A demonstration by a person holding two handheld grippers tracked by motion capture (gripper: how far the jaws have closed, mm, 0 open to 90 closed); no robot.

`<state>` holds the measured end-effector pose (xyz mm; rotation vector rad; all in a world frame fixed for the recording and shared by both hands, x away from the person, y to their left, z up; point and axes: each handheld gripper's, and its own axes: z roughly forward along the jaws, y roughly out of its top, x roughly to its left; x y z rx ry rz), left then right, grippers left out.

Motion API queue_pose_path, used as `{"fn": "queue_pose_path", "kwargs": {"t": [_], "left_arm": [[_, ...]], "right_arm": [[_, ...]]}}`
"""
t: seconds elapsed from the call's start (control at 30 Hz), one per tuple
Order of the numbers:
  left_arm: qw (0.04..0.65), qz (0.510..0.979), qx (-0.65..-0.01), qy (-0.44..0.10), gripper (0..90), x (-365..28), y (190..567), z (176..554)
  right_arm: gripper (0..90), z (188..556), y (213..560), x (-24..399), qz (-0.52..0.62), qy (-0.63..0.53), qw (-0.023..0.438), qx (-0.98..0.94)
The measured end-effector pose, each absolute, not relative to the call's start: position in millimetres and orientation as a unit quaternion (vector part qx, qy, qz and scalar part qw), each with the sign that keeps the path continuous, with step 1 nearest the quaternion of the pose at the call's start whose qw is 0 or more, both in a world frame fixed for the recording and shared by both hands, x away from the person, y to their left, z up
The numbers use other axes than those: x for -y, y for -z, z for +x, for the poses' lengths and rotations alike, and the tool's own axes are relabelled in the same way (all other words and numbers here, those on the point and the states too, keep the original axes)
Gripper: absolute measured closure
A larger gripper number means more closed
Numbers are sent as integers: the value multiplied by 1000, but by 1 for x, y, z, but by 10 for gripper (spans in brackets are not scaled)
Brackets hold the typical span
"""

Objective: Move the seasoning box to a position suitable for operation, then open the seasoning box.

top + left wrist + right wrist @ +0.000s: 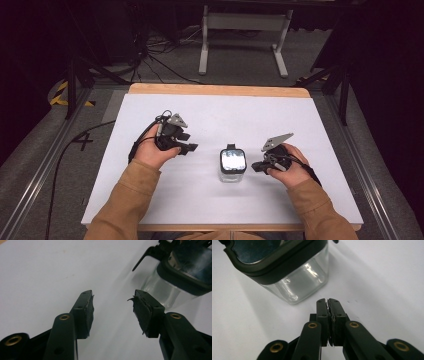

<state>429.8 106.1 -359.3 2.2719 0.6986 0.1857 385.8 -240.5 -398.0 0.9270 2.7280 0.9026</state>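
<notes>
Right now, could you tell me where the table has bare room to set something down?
The far half of the white table is bare, and so are the near corners beside the sleeves. It is crowded mid-table: the glass jar stands between the left tongs and right tongs.

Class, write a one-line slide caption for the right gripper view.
Right tool, shut and empty, points at a lidded clear glass jar on the white table.

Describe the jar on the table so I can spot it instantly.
Start at the white tabletop with the wooden far edge. Near its middle, between the two hand-held grippers, stands a small square clear glass jar with a black-rimmed lid, the only container there.
</notes>
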Motion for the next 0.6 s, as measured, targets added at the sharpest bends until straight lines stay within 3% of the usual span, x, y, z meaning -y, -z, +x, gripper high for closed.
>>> {"fn": "queue_pose_path", "kwargs": {"t": [0.2, 0.6], "left_arm": [[388, 875, -286, -40, 544, -86, 354, 435], [435, 867, -241, -16, 590, -46, 352, 443]], "right_arm": [[874, 381, 395, 254, 323, -305, 69, -893], [867, 370, 398, 267, 343, -300, 75, -887]]}}
